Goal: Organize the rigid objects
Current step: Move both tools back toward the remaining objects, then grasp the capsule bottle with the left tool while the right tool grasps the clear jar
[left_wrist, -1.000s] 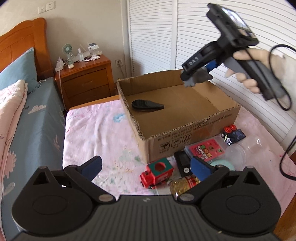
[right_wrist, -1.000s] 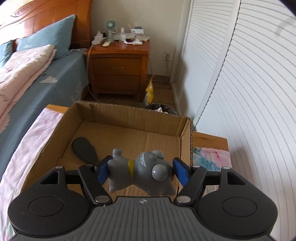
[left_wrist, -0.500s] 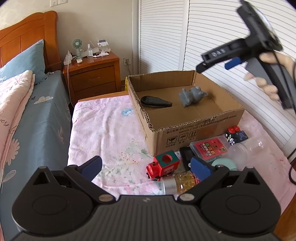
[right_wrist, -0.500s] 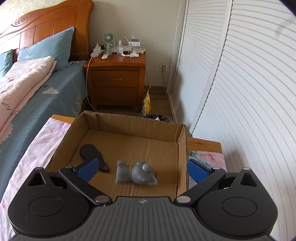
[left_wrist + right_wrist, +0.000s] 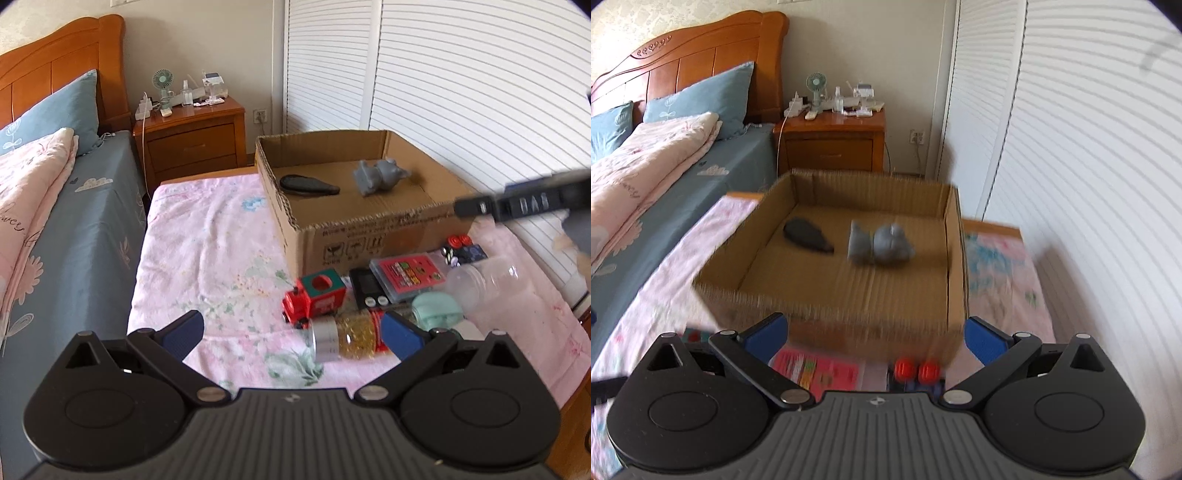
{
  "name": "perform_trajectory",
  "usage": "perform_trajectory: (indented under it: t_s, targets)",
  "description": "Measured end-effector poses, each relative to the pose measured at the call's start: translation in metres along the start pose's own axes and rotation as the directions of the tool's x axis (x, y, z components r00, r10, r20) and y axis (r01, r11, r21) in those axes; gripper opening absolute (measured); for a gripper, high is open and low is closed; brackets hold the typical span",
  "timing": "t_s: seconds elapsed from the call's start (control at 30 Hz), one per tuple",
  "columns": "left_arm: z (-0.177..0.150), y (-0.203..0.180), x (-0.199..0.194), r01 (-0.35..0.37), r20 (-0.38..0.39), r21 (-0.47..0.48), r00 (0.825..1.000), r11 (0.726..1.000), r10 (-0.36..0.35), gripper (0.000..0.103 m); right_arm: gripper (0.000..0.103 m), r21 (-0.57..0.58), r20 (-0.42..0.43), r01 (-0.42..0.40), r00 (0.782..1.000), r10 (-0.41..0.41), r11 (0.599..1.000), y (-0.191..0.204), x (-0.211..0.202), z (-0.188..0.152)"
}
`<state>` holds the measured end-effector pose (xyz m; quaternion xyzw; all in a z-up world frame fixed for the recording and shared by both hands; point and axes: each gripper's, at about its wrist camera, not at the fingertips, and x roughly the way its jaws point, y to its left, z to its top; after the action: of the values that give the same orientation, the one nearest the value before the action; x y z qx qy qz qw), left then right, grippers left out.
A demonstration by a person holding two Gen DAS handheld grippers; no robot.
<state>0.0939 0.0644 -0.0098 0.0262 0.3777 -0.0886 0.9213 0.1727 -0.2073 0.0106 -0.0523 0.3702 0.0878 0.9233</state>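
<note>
A cardboard box (image 5: 369, 230) (image 5: 827, 299) stands on the pink floral cloth. Inside it lie a grey animal figure (image 5: 378, 175) (image 5: 881, 245) and a flat black object (image 5: 306, 185) (image 5: 807, 235). In front of the box sit a red toy train (image 5: 314, 301), a jar of golden beads (image 5: 347, 338), a red card case (image 5: 408, 275) (image 5: 816, 371), a black toy with red buttons (image 5: 461, 249) (image 5: 916, 371), a clear bottle (image 5: 487, 282) and a mint green piece (image 5: 437, 310). My left gripper (image 5: 291, 338) is open near the jar. My right gripper (image 5: 873, 338) is open and empty, short of the box's near wall.
A bed with blue sheet (image 5: 74, 240) and pink quilt (image 5: 639, 173) runs along the left. A wooden nightstand (image 5: 192, 136) with a small fan stands behind. White louvred doors (image 5: 461, 85) fill the right. A black digital scale (image 5: 365, 288) lies by the train.
The right gripper opened and let the grey animal figure drop into the box, then drew back toward the near side. The left gripper shifted slightly, staying open.
</note>
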Motion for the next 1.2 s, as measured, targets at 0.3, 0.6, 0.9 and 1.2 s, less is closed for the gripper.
perform_trajectory:
  t_s: [0.3,0.6,0.9,1.2]
  targets:
    - [-0.01,-0.013,0.004,0.049,-0.016,-0.002,0.999,0.999,-0.049,0.102,0.103,-0.059,0.011,0.093,0.996,-0.092,0.994,0.018,0.0,-0.048]
    - [-0.011,-0.02,0.016,0.064,-0.043,-0.006,0.997,0.998,-0.064,0.102,0.103,-0.078,-0.016,0.166,0.986,-0.168,0.983,0.009,0.015,-0.07]
    - [-0.002,-0.037,0.037,0.098,-0.074,0.013,0.992,0.995,-0.097,0.102,0.103,-0.002,-0.091,0.137,0.986,-0.136,0.991,-0.02,0.026,-0.092]
    - [0.001,-0.053,0.063,0.073,-0.12,0.03,0.99,0.997,-0.069,0.102,0.103,0.073,-0.1,0.064,0.993,-0.057,0.995,-0.036,0.033,-0.107]
